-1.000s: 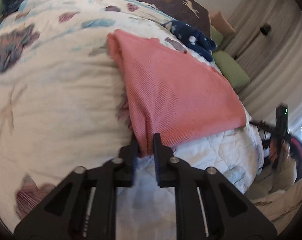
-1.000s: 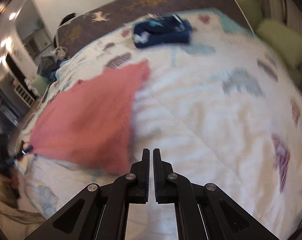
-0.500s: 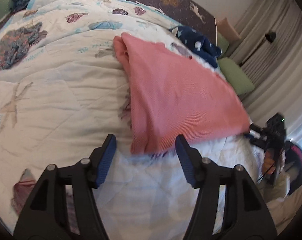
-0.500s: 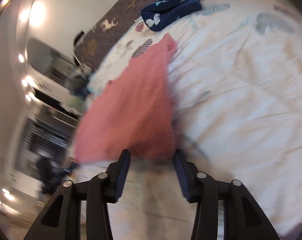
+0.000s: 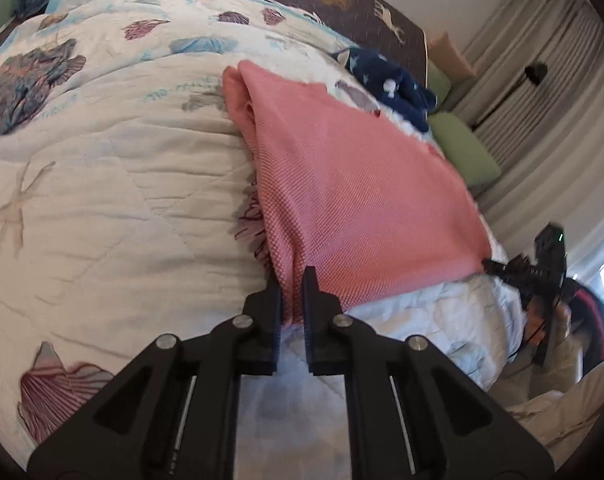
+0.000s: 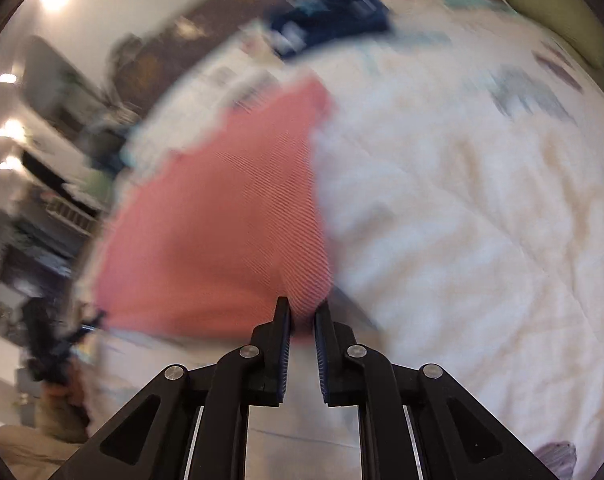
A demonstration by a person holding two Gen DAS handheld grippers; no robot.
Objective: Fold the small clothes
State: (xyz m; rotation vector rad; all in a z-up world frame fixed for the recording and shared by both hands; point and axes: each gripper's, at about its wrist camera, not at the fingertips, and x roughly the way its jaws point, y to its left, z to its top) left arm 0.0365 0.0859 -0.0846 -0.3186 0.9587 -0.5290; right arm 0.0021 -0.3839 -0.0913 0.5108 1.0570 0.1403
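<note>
Left gripper [image 5: 292, 280] and right gripper [image 6: 302, 312], jaws just closed, each pinching a near corner of the pink cloth [image 5: 353, 184].

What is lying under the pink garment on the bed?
The pink garment lies on the seashell-print quilt. A purple printed motif on the quilt pokes out at the garment's left edge; the rest of that motif, and anything else beneath, is covered.

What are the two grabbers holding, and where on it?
Both hold the pink cloth: the left gripper pinches its near left corner, the right gripper its near right corner.
</note>
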